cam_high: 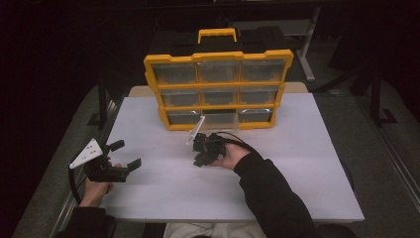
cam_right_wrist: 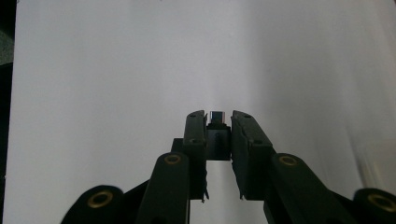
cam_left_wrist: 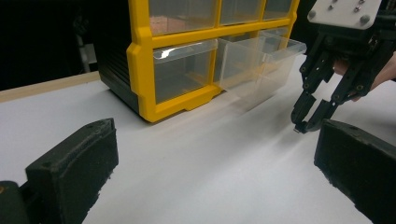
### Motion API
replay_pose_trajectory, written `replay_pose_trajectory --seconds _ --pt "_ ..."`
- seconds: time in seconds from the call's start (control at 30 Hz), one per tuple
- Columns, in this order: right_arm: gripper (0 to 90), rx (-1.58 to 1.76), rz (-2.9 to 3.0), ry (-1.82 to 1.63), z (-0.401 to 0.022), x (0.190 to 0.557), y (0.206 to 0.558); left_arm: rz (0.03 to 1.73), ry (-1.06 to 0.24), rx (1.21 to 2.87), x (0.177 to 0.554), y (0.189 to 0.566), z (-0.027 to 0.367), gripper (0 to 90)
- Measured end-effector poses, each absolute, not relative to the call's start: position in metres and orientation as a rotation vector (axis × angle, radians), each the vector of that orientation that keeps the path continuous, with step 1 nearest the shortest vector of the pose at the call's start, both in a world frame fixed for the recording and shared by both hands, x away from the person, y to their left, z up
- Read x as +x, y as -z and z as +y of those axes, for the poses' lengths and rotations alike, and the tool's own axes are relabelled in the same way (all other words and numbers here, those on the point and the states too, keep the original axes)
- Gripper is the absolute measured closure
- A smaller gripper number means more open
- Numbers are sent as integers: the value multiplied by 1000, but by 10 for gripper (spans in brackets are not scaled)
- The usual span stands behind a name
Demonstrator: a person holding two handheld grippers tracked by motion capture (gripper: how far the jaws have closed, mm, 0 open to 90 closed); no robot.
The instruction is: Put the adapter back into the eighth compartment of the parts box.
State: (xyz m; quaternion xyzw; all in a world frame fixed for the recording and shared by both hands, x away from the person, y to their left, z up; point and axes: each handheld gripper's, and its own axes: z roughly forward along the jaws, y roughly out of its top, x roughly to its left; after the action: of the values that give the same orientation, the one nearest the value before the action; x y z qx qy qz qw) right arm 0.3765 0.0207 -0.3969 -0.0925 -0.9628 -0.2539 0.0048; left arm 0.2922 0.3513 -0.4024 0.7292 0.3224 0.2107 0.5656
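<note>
While clamped tight on a small dark bolt (cam_right_wrist: 217, 122), right gripper (cam_high: 202, 148) tilted tip-down over the white table (cam_high: 297, 163), just in front of the yellow drawer cabinet (cam_high: 218, 89). Bolt pinched between the two black pads, its shiny end poking out past the fingertips (cam_right_wrist: 196, 126), seen straight down the jaws against bare white tabletop. From the left gripper view, same tool (cam_left_wrist: 308, 123) at the right edge, tips drawn together low and close to the table surface; whether actually touching it, cannot tell. Person's right hand (cam_high: 233, 157) wrapped round the body of the tool, dark sleeve (cam_high: 272, 193) trailing back to the near edge.

Bottom row of the cabinet: middle clear drawer (cam_left_wrist: 261, 58) pulled well out toward the person, sitting just beyond the bolt and its holder. Contents of that drawer too faint to make out. Neighbouring clear drawer (cam_left_wrist: 184, 70) at the cabinet's corner pushed in flush. Upper rows all closed, yellow handle (cam_high: 217, 34) standing on top.

Over on the left, left gripper (cam_high: 124, 156) wide open, nothing between its pads, hovering near the table's left edge, well apart from the cabinet and from the other tool. Grey three-cornered plate (cam_high: 87, 151) on its top, left hand (cam_high: 96, 191) holding it from below. Both black pads (cam_left_wrist: 74, 168) framing bare white table in its own view.
</note>
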Motion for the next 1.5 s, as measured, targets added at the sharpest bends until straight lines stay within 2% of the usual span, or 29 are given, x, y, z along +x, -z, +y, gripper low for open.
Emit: replay_pose_trajectory --seconds 1.5 --pt "750 -373 -3057 903 -27 375 342 763 -492 1714 292 403 351 0"
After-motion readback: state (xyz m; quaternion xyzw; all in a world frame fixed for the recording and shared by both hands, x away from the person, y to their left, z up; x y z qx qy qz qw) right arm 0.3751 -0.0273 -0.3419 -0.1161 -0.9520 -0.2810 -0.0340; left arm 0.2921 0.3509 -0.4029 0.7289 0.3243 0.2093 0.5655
